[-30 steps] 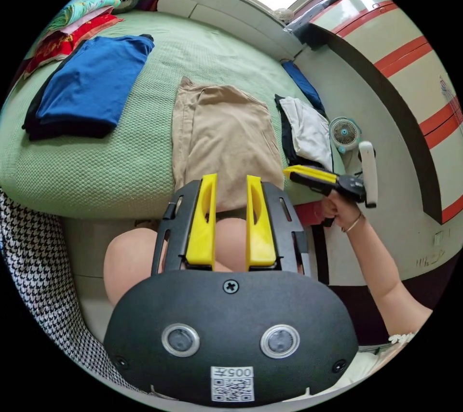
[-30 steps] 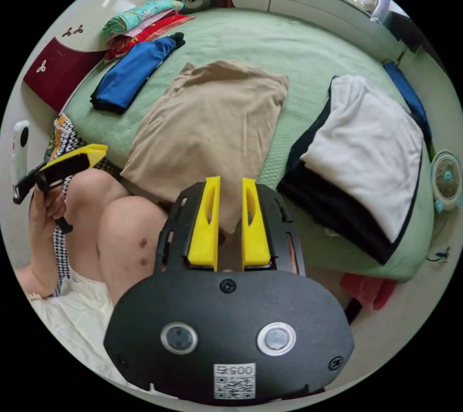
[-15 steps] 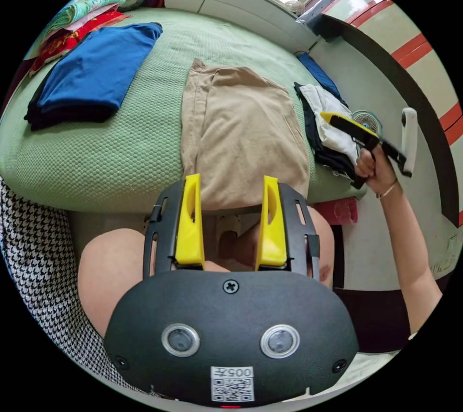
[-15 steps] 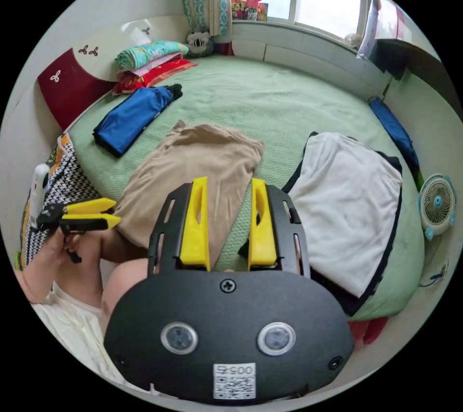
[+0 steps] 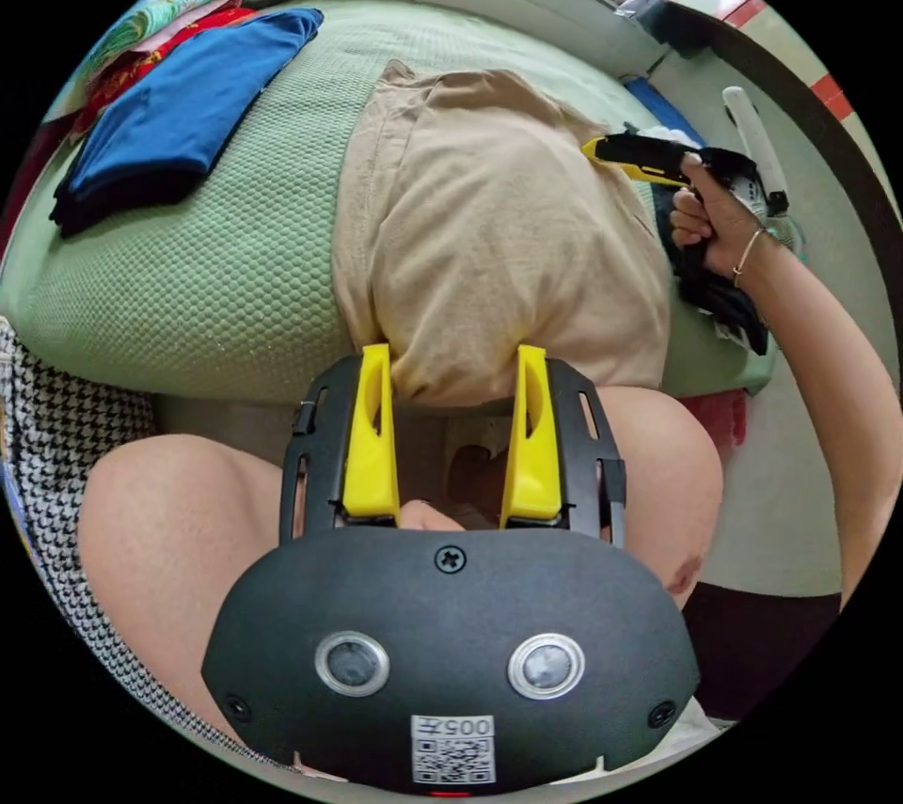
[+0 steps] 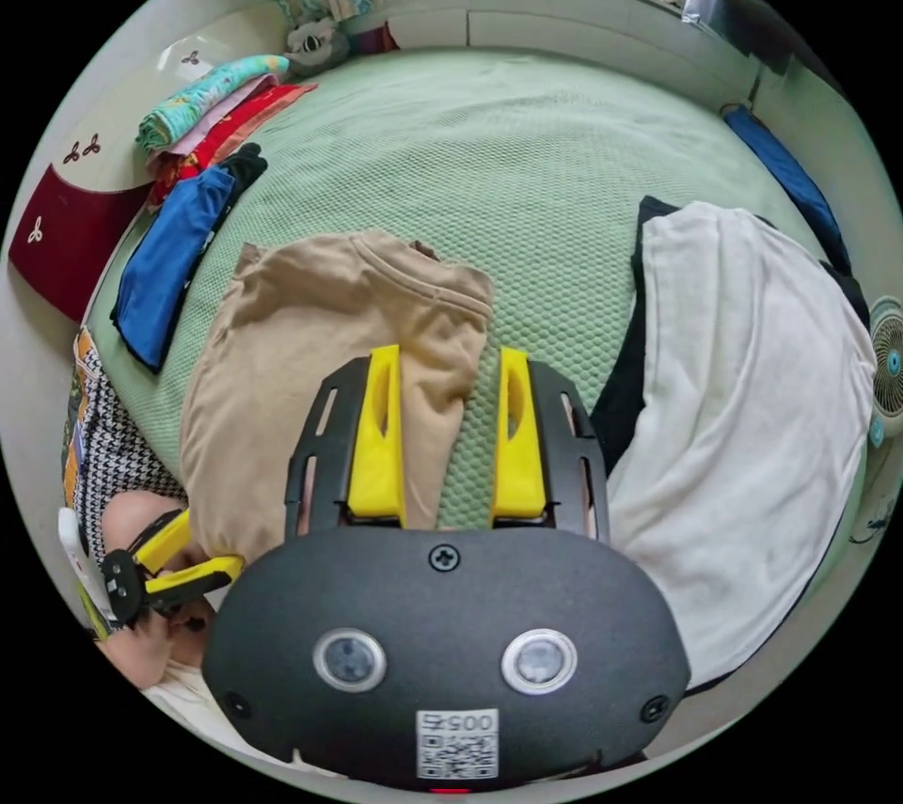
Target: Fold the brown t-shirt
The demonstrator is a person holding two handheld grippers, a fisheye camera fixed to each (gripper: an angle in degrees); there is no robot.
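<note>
On a bed [image 6: 527, 146] covered in green waffle-textured fabric, the brown t-shirt [image 5: 489, 230] lies folded into a soft, rumpled rectangle, its near edge at the mattress edge. Yellow plastic jaws of the left gripper [image 5: 451, 371] stand wide apart just short of that hem, gripping nothing. Those of the right gripper [image 6: 447, 376] are likewise parted above the shirt's side edge, empty. A folded white garment [image 6: 752, 390] lies beside it, a blue one [image 6: 169, 254] farther off.
</note>
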